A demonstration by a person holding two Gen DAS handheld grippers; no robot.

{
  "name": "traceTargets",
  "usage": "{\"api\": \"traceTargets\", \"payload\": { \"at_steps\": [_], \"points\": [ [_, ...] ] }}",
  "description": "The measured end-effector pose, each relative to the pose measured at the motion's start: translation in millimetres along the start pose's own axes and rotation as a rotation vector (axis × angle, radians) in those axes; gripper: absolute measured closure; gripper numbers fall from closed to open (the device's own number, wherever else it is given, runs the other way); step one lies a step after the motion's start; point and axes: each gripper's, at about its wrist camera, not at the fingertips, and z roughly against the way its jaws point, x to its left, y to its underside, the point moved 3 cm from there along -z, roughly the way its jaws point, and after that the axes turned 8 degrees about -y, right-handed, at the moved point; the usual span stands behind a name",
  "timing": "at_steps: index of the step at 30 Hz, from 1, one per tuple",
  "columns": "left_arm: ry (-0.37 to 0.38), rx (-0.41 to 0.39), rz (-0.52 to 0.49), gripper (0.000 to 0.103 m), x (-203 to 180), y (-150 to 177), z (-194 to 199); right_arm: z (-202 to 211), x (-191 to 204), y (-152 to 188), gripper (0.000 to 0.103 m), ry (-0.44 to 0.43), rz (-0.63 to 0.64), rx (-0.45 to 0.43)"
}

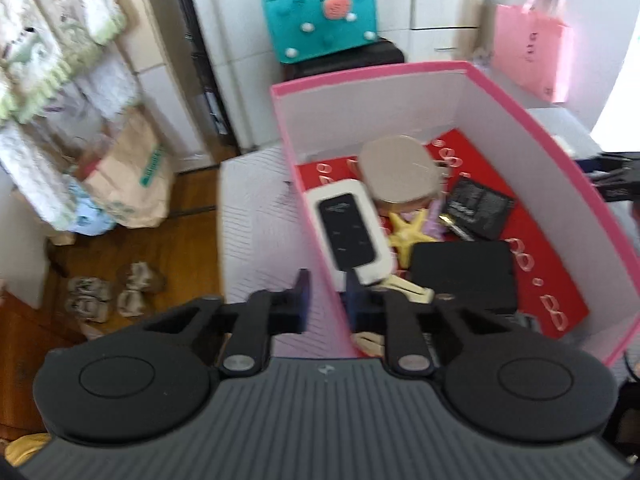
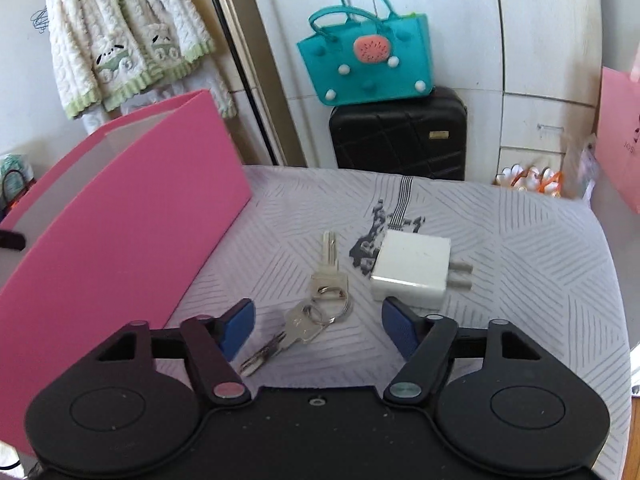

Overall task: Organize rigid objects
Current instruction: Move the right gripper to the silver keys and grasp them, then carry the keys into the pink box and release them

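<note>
- your left gripper sits low in the left wrist frame, fingers drawn narrow astride the near-left wall of the pink box; the blur makes it hard to say for certain, but the pads seem to pinch that wall.
- inside the box, centre right of that frame, lie a white device with a dark screen, a beige case, a yellow starfish and a black box.
- your right gripper is at the bottom of the right wrist frame, fingers spread wide with nothing gripped.
- the keys lie on the patterned cloth between those fingers, mid-frame.
- the white charger rests just right of the keys.
- the pink box fills that frame's left side.
</note>
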Motion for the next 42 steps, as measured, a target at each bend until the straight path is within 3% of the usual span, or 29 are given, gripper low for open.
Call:
{"api": "traceTargets", "payload": {
  "at_steps": [3, 4, 6, 7, 8, 11, 15, 22, 33, 38, 42],
  "points": [
    [-0.040, -0.019, -0.027, 0.092, -6.6, 1.5, 2.2, -5.3, 7.3, 1.0, 0.042, 0.042, 0.073, 0.009],
    [-0.044, -0.022, -0.029, 0.093, -7.7, 1.8, 2.4, -6.8, 10.7, 1.8, 0.056, 0.062, 0.109, 0.015],
    [-0.044, -0.024, -0.023, 0.093, -7.7, 2.2, 2.7, -6.5, 14.3, 2.3, 0.062, 0.085, 0.142, 0.018],
    [-0.045, -0.024, -0.018, 0.093, -6.9, 2.0, 2.8, -5.3, 14.2, 1.8, 0.066, 0.083, 0.131, 0.019],
    [-0.044, -0.026, -0.015, 0.093, -7.0, 2.2, 2.8, -2.2, 14.3, 0.3, 0.086, 0.075, 0.123, 0.004],
    [-0.048, -0.031, -0.008, 0.093, -7.5, 1.8, 3.4, 12.0, 15.1, -5.4, 0.098, 0.031, 0.095, -0.032],
    [-0.055, -0.032, -0.011, 0.093, -8.5, 1.3, 3.0, 19.8, 15.8, -7.9, 0.098, -0.015, 0.046, -0.046],
    [-0.069, -0.055, -0.032, 0.094, -11.5, 3.6, 7.5, 38.4, 36.7, -19.0, 0.098, -0.034, 0.095, -0.094],
    [-0.079, -0.075, -0.023, 0.094, -13.6, 6.5, 9.6, 94.2, 95.6, -65.6, 0.098, -0.081, 0.250, -0.282],
    [-0.083, -0.076, -0.017, 0.094, -13.8, 6.8, 10.0, 119.3, 124.0, -83.1, 0.098, -0.184, 0.299, -0.320],
    [-0.083, -0.077, -0.015, 0.094, -13.6, 7.1, 10.0, 121.4, 139.1, -80.4, 0.098, -0.300, 0.288, -0.277]
  ]
}}
